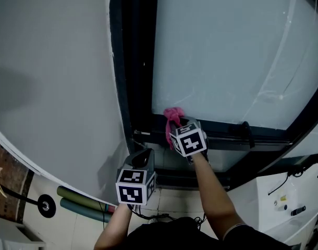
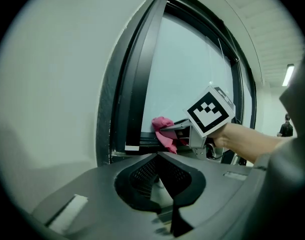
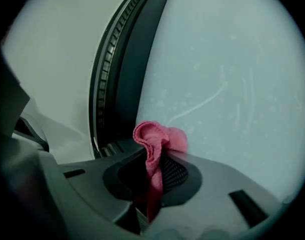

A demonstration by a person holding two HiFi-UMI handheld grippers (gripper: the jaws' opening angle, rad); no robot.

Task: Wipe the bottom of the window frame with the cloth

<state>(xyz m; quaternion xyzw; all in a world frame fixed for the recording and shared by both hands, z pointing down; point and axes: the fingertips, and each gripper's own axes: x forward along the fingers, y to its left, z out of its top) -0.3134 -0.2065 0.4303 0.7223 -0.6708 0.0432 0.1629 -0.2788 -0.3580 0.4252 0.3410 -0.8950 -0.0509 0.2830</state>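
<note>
1. Left tongs (image 2: 160,156) hang closed and empty, below the window frame (image 1: 227,134).
2. Right tongs (image 3: 152,169) pinch the pink cloth (image 3: 157,139) at the frame's bottom-left corner (soft, light, floppy: I'd keep the grip mid-bunch so a wad meets the rail).

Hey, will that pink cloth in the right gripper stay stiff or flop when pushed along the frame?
Probably floppy: the pink cloth bunches and folds between the right gripper's shut jaws. Likely light: its tail hangs limp. It may crumple against the window frame.
</note>
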